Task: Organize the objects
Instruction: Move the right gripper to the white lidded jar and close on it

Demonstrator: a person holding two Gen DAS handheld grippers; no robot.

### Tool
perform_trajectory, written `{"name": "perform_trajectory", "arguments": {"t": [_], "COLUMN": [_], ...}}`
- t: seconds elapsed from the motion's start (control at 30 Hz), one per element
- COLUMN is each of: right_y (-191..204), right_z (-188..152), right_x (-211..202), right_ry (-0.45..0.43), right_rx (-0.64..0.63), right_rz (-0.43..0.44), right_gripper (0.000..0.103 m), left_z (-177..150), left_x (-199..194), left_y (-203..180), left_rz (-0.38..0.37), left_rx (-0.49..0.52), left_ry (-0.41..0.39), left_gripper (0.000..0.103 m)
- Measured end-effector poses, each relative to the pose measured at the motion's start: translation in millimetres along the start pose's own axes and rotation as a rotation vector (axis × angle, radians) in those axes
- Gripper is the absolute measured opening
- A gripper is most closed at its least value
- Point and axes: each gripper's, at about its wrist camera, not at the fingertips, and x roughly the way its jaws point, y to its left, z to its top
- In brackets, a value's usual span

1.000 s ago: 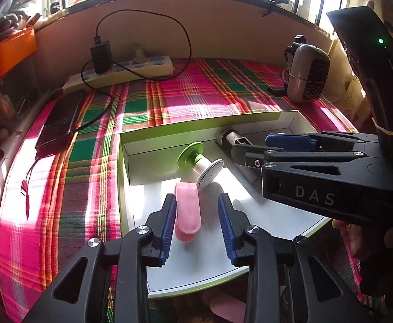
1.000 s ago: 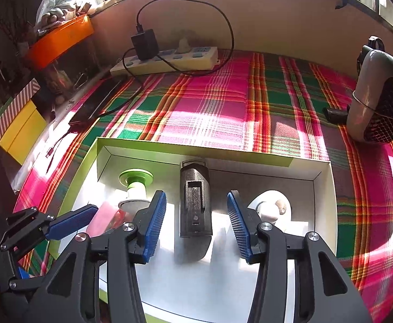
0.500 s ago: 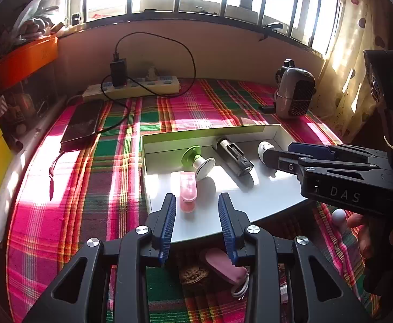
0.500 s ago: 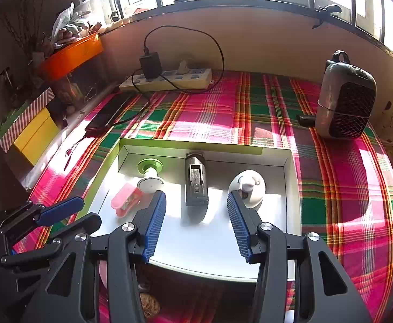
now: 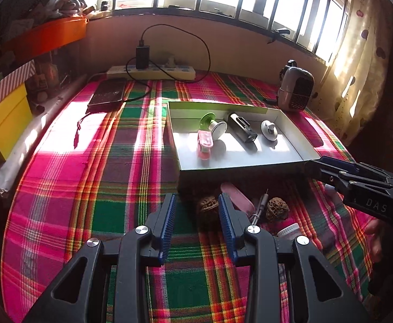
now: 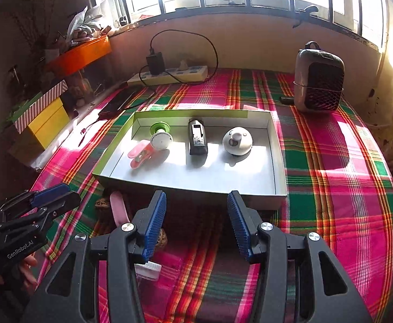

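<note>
A shallow white box with a green rim lies on the plaid cloth. In it are a pink clip, a green-and-white suction cup, a black device and a white knob. In front of the box lie two walnuts, a pink strip and a small capped bottle. My left gripper is open and empty beside the left walnut. My right gripper is open and empty, short of the box.
A power strip with a charger and cable lies at the back wall. A phone lies back left. A small heater stands back right. Yellow and striped boxes and an orange tray stand left.
Both grippers have pulled back and up from the box. The pink clip and black device stay in the box. The loose items in front of the box have come into view.
</note>
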Motion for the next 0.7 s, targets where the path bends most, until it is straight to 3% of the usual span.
{"name": "perform_trajectory", "arguments": {"t": [0.33, 0.43, 0.7], "right_y": [11.4, 13.1, 22.5], "right_z": [-39.5, -51.5, -67.6], "right_x": [-11.5, -12.4, -4.6], "right_ry": [-0.01, -0.002, 0.034], "right_rx": [-0.032, -0.014, -0.004], "right_rz": [-0.002, 0.01, 0.022], "right_gripper": [0.05, 0.059, 0.063], "left_z": [-29.2, -36.1, -44.3], "left_x": [-3.5, -1.3, -1.1], "left_y": [0.9, 3.2, 5.9], "left_rz": [-0.043, -0.044, -0.048], "left_rx": [-0.018, -0.026, -0.028], "left_ry": [0.025, 0.043, 0.052], "left_gripper": [0.031, 0.031, 0.031]}}
